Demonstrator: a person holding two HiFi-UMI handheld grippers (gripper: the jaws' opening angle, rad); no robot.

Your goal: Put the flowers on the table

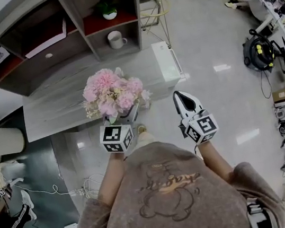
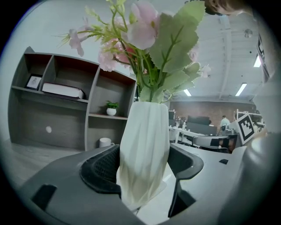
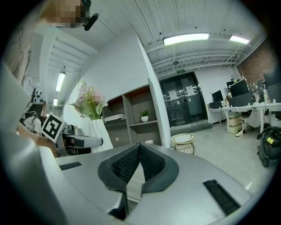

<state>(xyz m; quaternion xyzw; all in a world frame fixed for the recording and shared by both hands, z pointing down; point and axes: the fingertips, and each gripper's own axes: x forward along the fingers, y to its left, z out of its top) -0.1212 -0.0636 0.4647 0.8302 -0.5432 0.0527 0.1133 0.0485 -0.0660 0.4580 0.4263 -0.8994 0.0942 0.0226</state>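
Head view, looking steeply down: the left tongs (image 1: 132, 113) hold a bunch of pink artificial flowers (image 1: 109, 92) over the near edge of the pale grey wood-grain bench (image 1: 59, 110), and the right tongs (image 1: 183, 101) hang just beside them over the floor.

Left gripper view shows what the blooms hide from above. A white ribbed vase (image 2: 145, 145) stands upright between the two dark pads, which press on it from both sides, with green leaves and pink blossoms rising from its mouth. Right gripper view shows its own tongs closed tip to tip on nothing, and at its left edge the vase and flowers from the side. No view shows whether the vase's base touches the bench. Behind the bench, a dark open shelf unit (image 1: 33, 66) holds a white mug (image 1: 115, 39) and a small potted plant (image 1: 107, 8).
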